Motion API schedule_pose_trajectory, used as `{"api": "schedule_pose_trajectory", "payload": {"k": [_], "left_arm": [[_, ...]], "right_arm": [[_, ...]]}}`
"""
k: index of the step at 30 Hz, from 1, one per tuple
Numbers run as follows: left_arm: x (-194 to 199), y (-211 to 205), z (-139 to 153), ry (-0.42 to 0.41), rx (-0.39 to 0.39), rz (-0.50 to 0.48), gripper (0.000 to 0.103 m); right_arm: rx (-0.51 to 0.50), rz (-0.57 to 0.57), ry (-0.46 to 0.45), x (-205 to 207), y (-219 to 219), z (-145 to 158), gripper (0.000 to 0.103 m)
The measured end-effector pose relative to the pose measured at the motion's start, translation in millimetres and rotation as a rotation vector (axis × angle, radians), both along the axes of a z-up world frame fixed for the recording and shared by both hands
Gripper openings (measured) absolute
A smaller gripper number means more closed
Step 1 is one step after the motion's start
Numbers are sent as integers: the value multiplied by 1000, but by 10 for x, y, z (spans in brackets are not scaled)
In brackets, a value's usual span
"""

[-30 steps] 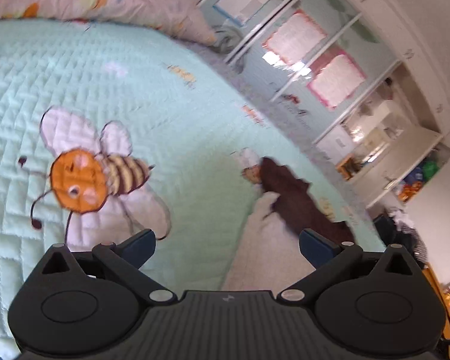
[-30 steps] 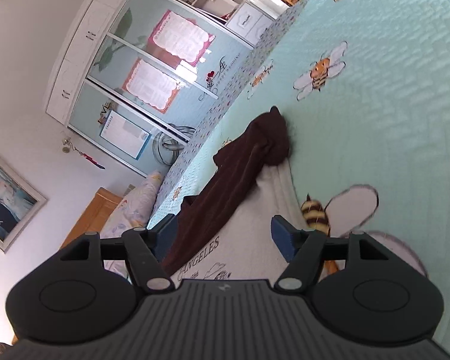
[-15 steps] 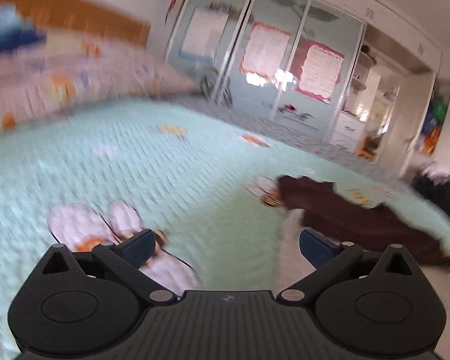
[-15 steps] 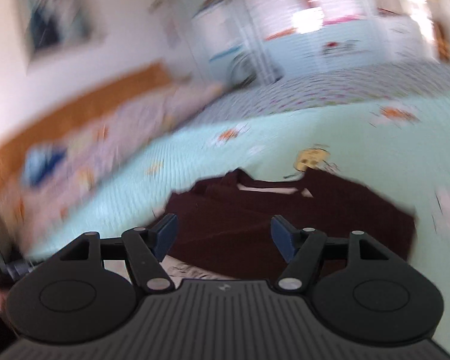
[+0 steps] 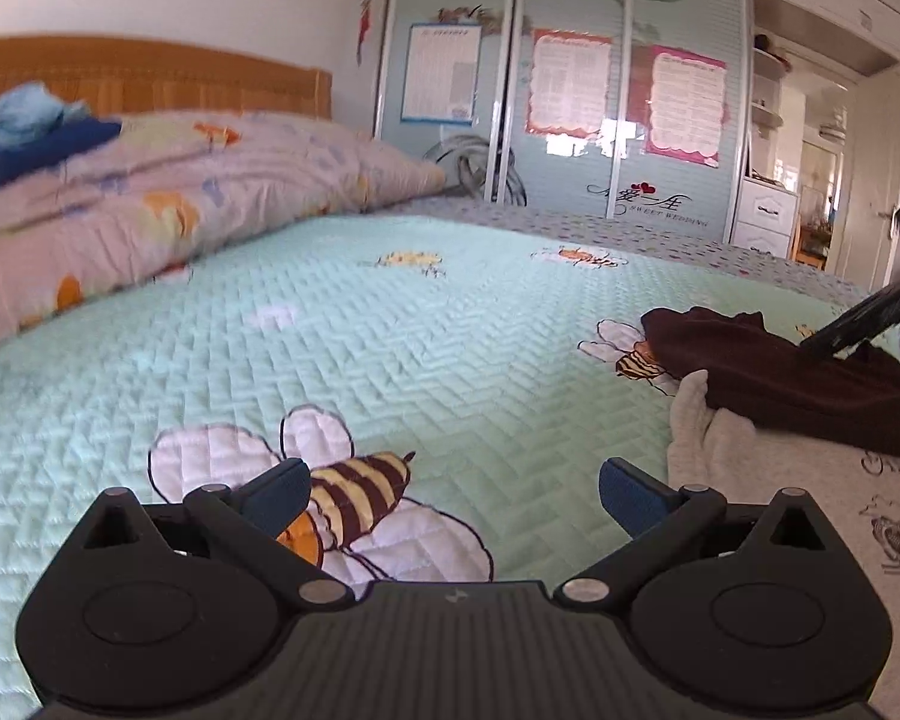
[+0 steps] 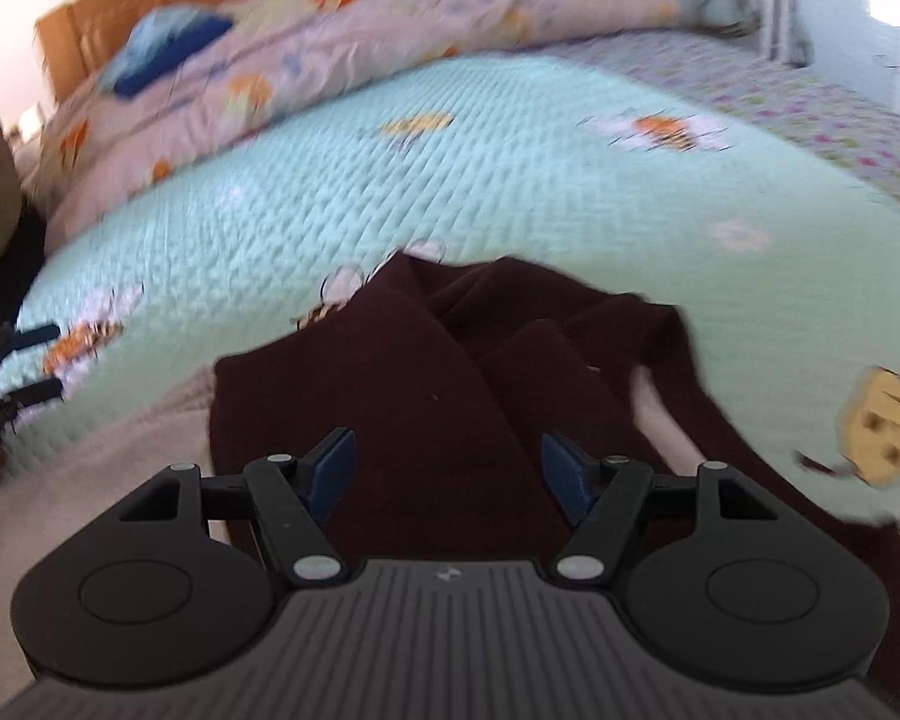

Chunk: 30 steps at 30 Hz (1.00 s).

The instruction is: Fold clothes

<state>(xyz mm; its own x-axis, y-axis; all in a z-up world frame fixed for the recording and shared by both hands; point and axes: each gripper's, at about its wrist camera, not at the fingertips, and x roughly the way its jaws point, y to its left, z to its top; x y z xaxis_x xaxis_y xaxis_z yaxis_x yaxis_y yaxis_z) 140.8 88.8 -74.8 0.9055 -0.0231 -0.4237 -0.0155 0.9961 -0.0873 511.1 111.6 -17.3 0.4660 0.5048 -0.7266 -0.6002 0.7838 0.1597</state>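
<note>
A dark maroon garment (image 6: pixel 450 372) lies rumpled on the mint quilted bedspread (image 6: pixel 390 180), partly over a white printed garment (image 5: pixel 798 480). My right gripper (image 6: pixel 447 471) hovers over the maroon cloth with its jaws open and nothing between them. In the left wrist view the maroon garment (image 5: pixel 768 366) lies at the far right, and my left gripper (image 5: pixel 453 492) stands open over a bee print (image 5: pixel 354 492) on the bedspread, to the left of both garments. The right gripper's black finger (image 5: pixel 858 324) shows at that view's right edge, above the maroon cloth.
Pink patterned pillows (image 5: pixel 150 192) with a blue folded cloth (image 5: pixel 36 132) lie along a wooden headboard (image 5: pixel 150 72). Sliding wardrobe doors (image 5: pixel 570 120) stand beyond the bed's far side. The left gripper's blue tips (image 6: pixel 30 360) show at the right wrist view's left edge.
Both views have rolled upright. The right gripper swung across the bed to a spot over the maroon garment. The left gripper shifted slightly and levelled out. Both stay open.
</note>
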Motion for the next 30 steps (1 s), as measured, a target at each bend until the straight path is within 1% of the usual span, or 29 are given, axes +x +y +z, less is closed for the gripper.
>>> {"api": "schedule_pose_trajectory", "payload": {"k": [1,3,4,5,6,7,8,9,11,12,13,17,20,23,25,27,28,29,30], "left_arm": [[16,20,-17,8,-15,-1,102],[40,56,-39,21,-41,-2,102],[38,61,-41,25,-51,-3,102],[41,74,-43,29,-61,-3,102],[37,73,-53,33,-69,-2,102],[38,81,-56,37,-75,0,102],[39,89,-60,40,-80,1,102],[40,97,-64,43,-86,3,102],[43,94,-64,48,-87,7,102],[45,93,-63,50,-88,9,102],[47,91,-63,52,-88,11,102],[54,96,-69,59,-93,18,102],[57,95,-68,65,-94,22,102],[69,100,-70,69,-94,22,102],[76,99,-75,73,-93,23,102],[73,100,-73,74,-96,23,102],[71,102,-72,74,-97,23,102],[71,105,-73,75,-100,23,102],[76,107,-76,78,-101,23,102]], "right_arm": [[-2,14,17,25,30,-35,69],[1,43,51,83,72,-70,59],[3,57,69,118,94,-85,45],[-1,70,78,141,112,-90,38],[-10,81,79,151,123,-80,35],[-20,87,79,165,131,-68,25],[-31,90,79,180,135,-49,19],[-39,91,78,197,130,-20,18],[-46,96,75,245,117,54,10],[-51,98,71,277,128,82,9],[-58,100,64,313,147,105,5],[-100,117,39,459,244,123,4],[-127,115,24,544,271,79,4],[-129,107,5,593,272,51,5],[-148,103,-8,598,295,-8,7],[-155,92,-4,575,305,-27,12],[-152,81,-2,542,288,19,18],[-143,66,-11,482,238,93,30],[-132,50,-27,412,173,174,36]]}}
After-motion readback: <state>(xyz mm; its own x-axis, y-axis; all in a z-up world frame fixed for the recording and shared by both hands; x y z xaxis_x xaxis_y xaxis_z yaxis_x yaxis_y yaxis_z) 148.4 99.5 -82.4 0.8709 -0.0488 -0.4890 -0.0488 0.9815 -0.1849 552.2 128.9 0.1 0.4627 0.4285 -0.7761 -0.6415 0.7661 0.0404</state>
